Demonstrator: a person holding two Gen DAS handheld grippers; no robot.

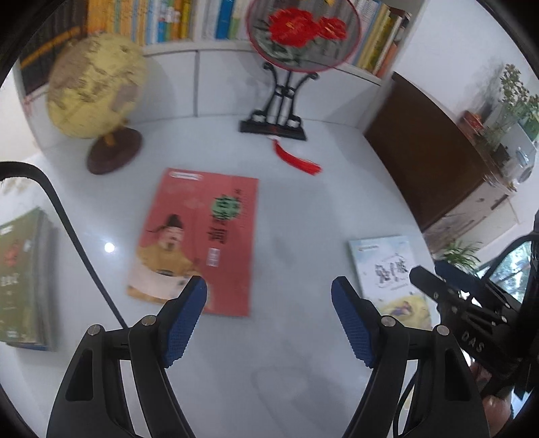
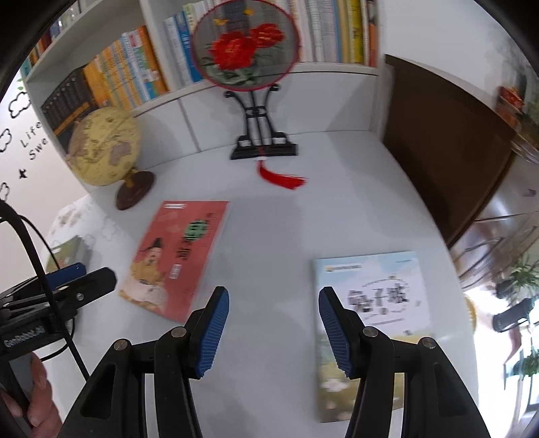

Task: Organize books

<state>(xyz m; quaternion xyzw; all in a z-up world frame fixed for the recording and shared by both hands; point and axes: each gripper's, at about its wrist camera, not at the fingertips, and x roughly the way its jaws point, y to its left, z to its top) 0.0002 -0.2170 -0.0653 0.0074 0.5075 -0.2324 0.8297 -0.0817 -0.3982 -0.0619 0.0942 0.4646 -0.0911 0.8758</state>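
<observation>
A red book (image 1: 198,236) (image 2: 175,256) lies flat on the white desk (image 1: 286,337), its cover showing a robed figure. My left gripper (image 1: 269,289) hovers open just in front of its near edge, nothing between the blue pads. A pale blue book (image 2: 374,323) (image 1: 390,279) lies flat to the right. My right gripper (image 2: 273,296) stands open above the bare desk (image 2: 276,219) between the two books, its right finger over the pale book's left edge. A stack of green books (image 1: 23,279) (image 2: 69,251) sits at the far left.
A yellow globe (image 1: 96,91) (image 2: 104,148) stands at the back left. A round embroidered fan on a black stand (image 1: 274,101) (image 2: 256,111) with a red tassel stands at the back centre. Shelves of upright books (image 1: 168,20) run behind. A dark brown cabinet (image 1: 421,151) borders the desk's right side.
</observation>
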